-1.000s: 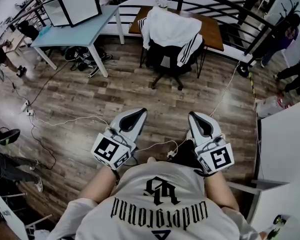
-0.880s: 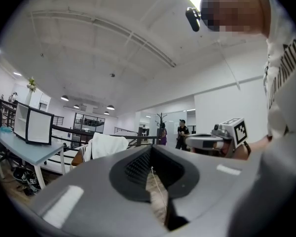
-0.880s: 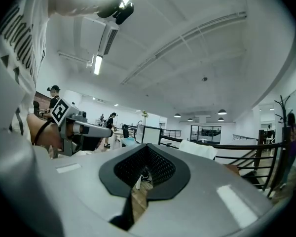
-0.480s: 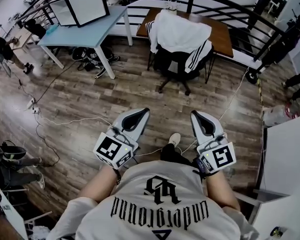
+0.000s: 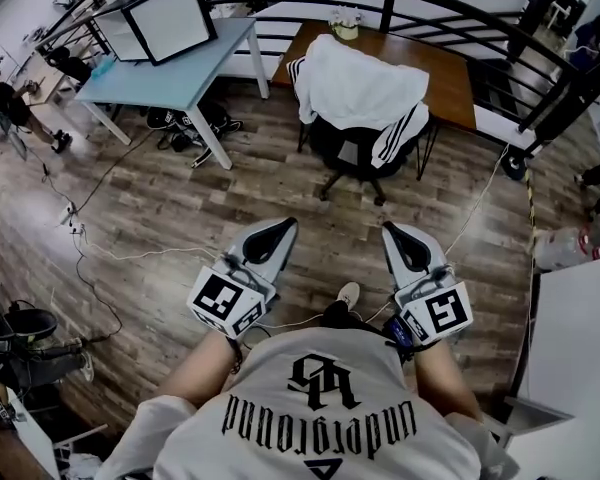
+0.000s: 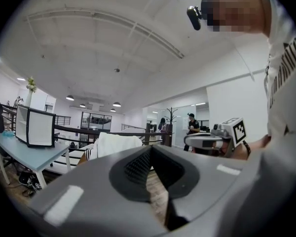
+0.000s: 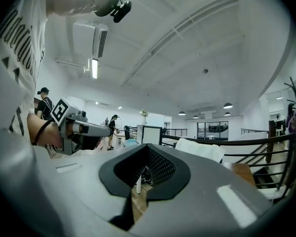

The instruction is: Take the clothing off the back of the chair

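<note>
Head view: a white jacket [image 5: 355, 80] with striped sleeves drapes over the back of a black chair [image 5: 352, 153]. The left gripper [image 5: 278, 226] and right gripper [image 5: 392, 230] are held level, well short of the chair. Left gripper view: jaws pressed together on nothing, the chair's jacket ahead. Right gripper view: jaws likewise closed and empty, facing the chair.

White jacket [image 5: 355, 83] with black sleeve stripes, black office chair [image 5: 345, 153], brown desk [image 5: 450, 63], pale blue table [image 5: 175, 68], grey-brown plank floor [image 5: 180, 203]
</note>
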A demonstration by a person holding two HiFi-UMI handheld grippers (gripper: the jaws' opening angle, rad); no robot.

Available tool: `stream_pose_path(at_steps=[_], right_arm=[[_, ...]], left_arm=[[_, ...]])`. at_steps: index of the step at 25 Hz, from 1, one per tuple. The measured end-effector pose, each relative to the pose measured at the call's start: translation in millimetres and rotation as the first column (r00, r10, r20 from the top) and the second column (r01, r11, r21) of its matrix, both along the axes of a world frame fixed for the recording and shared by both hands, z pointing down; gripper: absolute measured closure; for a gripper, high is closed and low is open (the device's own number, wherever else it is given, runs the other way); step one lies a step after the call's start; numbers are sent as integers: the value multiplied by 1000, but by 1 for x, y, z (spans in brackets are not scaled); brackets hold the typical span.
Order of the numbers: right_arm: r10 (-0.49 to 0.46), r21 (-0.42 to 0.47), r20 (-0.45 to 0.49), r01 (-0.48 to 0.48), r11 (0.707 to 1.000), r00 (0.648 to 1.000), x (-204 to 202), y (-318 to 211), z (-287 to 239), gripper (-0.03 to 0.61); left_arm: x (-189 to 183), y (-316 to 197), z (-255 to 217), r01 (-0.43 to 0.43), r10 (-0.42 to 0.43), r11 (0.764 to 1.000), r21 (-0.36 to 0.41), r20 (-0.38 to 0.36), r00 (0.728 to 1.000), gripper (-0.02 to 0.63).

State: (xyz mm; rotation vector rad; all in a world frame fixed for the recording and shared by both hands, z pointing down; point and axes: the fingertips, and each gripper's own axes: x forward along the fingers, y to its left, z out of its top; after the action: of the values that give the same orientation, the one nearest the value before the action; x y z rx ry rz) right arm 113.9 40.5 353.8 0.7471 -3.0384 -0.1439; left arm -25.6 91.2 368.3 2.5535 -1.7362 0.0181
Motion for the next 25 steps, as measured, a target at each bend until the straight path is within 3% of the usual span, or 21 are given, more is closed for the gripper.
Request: stream_pose_path(at_steps=[13, 25], right_arm=[[-22, -19, 3, 22, 1000, 1000, 16, -166, 2, 578], [-6, -33, -47, 5, 999, 999, 29, -264, 19, 578]], left_arm=[[2, -169, 8, 45, -46, 999, -29, -15, 999, 565], [-8, -268, 29, 53, -54, 997, -59, -14, 998, 565]])
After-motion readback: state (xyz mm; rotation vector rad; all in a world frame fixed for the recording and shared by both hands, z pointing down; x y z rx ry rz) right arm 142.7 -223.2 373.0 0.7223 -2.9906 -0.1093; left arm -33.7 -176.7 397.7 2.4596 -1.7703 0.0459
